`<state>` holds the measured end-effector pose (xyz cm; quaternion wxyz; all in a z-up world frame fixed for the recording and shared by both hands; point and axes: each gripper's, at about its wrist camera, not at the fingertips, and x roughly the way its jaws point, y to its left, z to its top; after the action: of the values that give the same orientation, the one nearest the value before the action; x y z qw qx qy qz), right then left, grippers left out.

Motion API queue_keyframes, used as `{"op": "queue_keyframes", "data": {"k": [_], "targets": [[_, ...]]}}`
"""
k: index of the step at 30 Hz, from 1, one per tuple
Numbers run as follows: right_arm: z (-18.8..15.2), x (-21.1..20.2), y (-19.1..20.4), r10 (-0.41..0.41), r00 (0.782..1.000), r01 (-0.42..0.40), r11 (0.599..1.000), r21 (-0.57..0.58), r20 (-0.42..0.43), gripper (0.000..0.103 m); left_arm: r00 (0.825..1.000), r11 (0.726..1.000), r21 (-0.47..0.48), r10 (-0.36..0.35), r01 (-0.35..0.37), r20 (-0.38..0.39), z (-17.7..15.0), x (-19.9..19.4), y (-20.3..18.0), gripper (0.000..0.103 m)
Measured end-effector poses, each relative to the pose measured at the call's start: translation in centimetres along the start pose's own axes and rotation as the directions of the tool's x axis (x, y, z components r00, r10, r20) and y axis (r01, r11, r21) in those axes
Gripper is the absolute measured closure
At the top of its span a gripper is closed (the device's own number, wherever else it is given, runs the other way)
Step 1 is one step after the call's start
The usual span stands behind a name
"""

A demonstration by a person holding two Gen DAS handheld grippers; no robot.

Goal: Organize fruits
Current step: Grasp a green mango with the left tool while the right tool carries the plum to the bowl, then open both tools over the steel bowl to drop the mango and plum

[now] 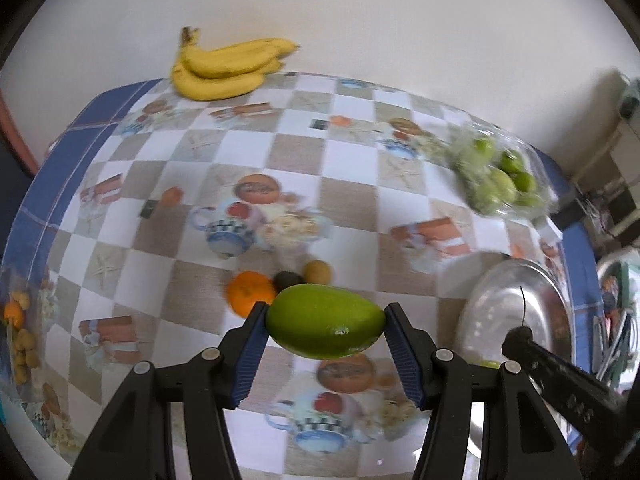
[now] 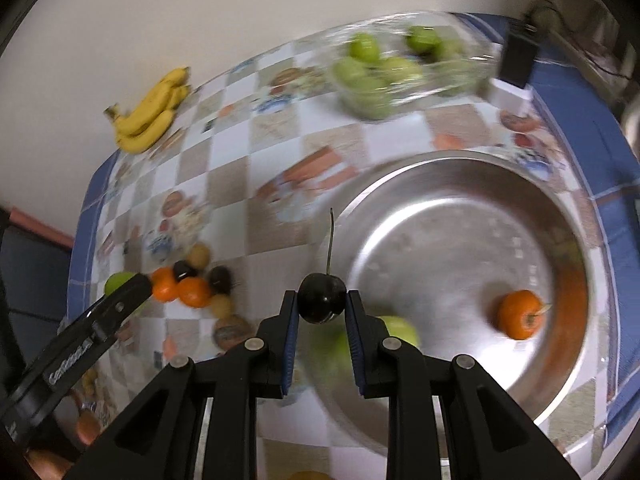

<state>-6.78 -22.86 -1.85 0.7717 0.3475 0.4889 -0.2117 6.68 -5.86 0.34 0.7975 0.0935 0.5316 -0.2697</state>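
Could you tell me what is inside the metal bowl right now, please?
In the metal bowl lies an orange and a green fruit, partly covered by the right gripper holding a cherry.

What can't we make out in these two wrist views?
- Green fruit in the metal bowl, right view: mostly behind the right gripper and its dark cherry; kind unclear.
- Bag of green fruit, both views: motion blur; count unclear.
- Small dark fruit, left view: partly behind the green mango held by the left gripper.
- Bowl's near side: cut off by gripper bodies.
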Motion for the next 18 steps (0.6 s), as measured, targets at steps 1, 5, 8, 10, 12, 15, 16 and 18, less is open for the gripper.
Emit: {"op": "queue_keyframes", "data": {"k": [1,5,8,10,12,15,16,18], "targets": [[0.1,-0.1,-0.7,-0.01,1.0,0.01,1.0,0.016,0.003,0.079,1.0,1.0,0.015,-0.004,0.004,0.0,-0.1,0.0,-0.8,0.042],[0.3,-0.5,-3.4,-0.036,0.999,0.035,0.997,0.074,0.011,0.079,1.0,0.995,0.094,-0.022,0.022,-0.005,-0.6,0.1,-4.2,0.042],[0.4,-0.8,-5.3,-0.059,0.998,0.057,0.992,0.115,0.015,0.079,0.998,0.987,0.154,-0.055,0.056,-0.008,-1.0,0.2,-6.7,0.042],[0.5,-1.0,-6.5,-0.073,0.997,0.07,0.988,0.138,0.02,0.079,0.997,0.978,0.197,-0.074,0.074,-0.008,-1.4,0.4,-8.4,0.042],[0.6,-1.3,-7.8,-0.081,0.996,0.075,0.984,0.163,0.026,0.079,0.997,0.967,0.241,-0.077,0.076,-0.007,-1.8,0.8,-9.9,0.042],[0.6,-1.6,-8.8,-0.09,0.995,0.082,0.979,0.186,0.034,0.079,0.996,0.953,0.29,-0.087,0.085,-0.007,-2.3,1.5,-11.7,0.042],[0.6,-1.6,-9.1,-0.094,0.995,0.085,0.978,0.189,0.037,0.079,0.995,0.95,0.298,-0.098,0.096,-0.006,-2.4,1.6,-12.2,0.042],[0.7,-1.5,-9.0,-0.101,0.994,0.092,0.978,0.185,0.041,0.079,0.993,0.943,0.314,-0.116,0.113,-0.009,-2.6,2.1,-12.9,0.042]]}}
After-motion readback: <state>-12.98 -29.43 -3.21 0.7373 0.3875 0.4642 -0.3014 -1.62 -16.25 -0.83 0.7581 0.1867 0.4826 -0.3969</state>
